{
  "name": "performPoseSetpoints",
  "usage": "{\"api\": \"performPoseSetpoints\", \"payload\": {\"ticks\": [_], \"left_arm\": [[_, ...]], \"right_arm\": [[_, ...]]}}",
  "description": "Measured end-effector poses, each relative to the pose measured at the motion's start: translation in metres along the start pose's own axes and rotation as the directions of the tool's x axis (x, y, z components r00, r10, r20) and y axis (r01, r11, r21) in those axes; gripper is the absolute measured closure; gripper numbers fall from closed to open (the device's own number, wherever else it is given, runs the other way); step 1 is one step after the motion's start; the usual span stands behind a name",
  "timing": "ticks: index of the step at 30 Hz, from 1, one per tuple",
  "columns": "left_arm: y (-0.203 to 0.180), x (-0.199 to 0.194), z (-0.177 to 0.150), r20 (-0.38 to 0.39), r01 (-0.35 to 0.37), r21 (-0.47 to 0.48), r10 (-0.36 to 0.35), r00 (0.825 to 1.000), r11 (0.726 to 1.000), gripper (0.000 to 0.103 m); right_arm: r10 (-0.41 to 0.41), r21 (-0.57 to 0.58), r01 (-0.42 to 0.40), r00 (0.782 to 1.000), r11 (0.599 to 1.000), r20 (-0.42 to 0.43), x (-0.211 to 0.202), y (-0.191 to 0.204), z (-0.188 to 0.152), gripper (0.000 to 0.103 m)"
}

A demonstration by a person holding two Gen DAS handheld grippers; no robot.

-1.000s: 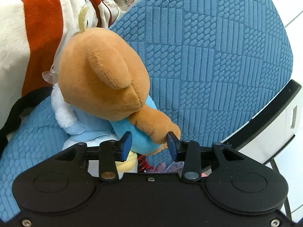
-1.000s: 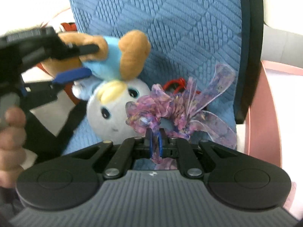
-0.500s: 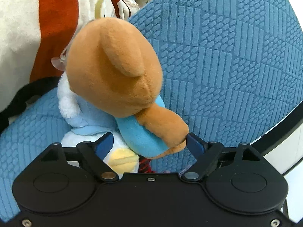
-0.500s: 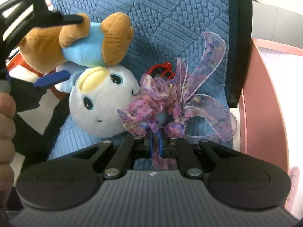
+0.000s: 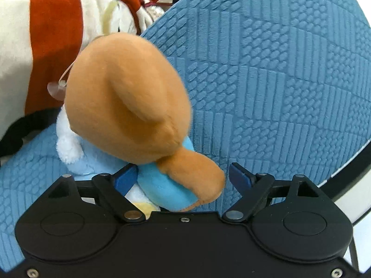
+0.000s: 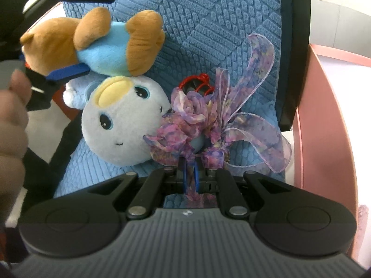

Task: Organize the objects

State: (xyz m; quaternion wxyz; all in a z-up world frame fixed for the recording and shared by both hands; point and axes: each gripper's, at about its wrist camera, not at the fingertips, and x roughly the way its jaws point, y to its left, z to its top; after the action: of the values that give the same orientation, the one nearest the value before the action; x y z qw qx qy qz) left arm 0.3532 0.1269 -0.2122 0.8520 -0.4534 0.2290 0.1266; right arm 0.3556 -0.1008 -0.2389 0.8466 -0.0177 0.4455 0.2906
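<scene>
left tool (image 5: 182,179): fingers spread wide | right tool (image 6: 190,176): fingers pinched together, level

Your own left gripper (image 5: 183,178) body fills the bottom of the left wrist view and hides the lower end of the brown bear plush (image 5: 129,102), whose face you cannot see there. Only a pale sliver of the white round plush (image 5: 139,205) shows above the housing at lower centre. The red and white plush (image 5: 51,34) at upper left is cut off by the frame edge.

In the right wrist view, your hand (image 6: 11,125) at the left edge is blurred and cropped. The red wire object (image 6: 197,82) sits mostly behind the purple ribbon bow (image 6: 208,125), so you cannot tell what it is. The pink edge (image 6: 324,127) at right runs out of frame.
</scene>
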Motion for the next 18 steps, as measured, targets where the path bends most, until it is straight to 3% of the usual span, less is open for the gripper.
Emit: {"api": "performPoseSetpoints", "payload": {"ticks": [5, 10, 18], "left_arm": [[0.006, 0.008, 0.007, 0.0, 0.0, -0.014, 0.0, 1.0, 1.0, 0.023], [0.01, 0.003, 0.014, 0.002, 0.014, 0.023, -0.014, 1.0, 1.0, 0.037], [0.007, -0.024, 0.011, 0.002, 0.057, 0.104, -0.057, 0.998, 0.993, 0.038]], "right_arm": [[-0.001, -0.013, 0.001, 1.0, 1.0, -0.011, 0.002, -0.002, -0.005, 0.093], [-0.004, -0.034, 0.003, 1.0, 0.999, -0.011, 0.002, -0.003, -0.01, 0.093], [-0.022, -0.043, 0.022, 1.0, 0.999, 0.011, -0.004, 0.002, -0.016, 0.093]]}}
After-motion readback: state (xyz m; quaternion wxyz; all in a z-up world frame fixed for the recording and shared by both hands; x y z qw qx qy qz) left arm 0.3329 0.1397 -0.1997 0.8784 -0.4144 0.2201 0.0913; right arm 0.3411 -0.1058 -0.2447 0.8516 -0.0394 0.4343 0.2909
